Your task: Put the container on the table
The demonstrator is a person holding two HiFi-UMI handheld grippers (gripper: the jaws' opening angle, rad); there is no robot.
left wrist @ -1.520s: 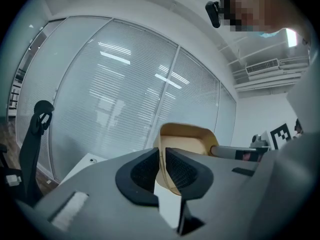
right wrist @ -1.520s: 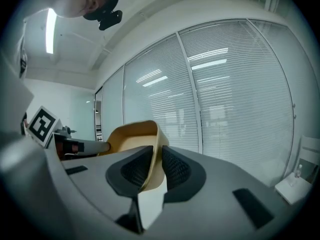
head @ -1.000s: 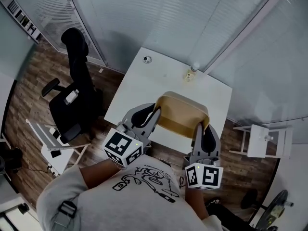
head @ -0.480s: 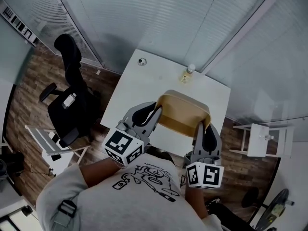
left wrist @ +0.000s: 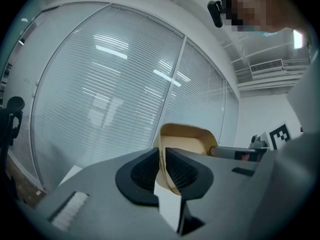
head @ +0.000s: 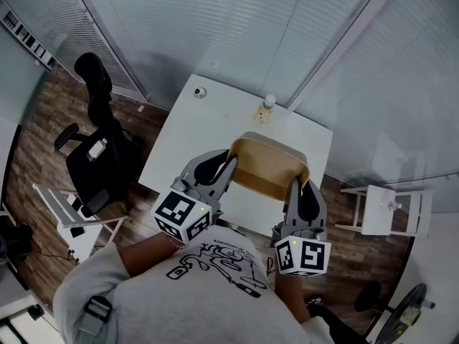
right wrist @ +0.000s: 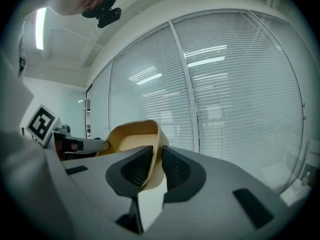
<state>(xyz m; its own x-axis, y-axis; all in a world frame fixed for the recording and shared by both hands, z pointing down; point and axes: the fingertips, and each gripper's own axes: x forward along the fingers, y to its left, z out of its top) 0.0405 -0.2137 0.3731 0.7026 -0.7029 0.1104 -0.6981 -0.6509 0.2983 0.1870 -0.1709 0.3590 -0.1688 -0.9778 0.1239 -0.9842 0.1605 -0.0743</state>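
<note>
Tan container (head: 271,165) is up over the near part of the white tabletop (head: 204,131). The left hand-held gripper (head: 226,166) and right hand-held gripper (head: 294,189) are each clamped on a side wall. We'd lower it level, short of the bottle (head: 265,110), then open both together.

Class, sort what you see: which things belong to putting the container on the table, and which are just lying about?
Job in hand: tan plastic container; left gripper and right gripper, each clamped on its rim; white rectangular table.

Lying about: small white-capped bottle; small round object; black office chair.
</note>
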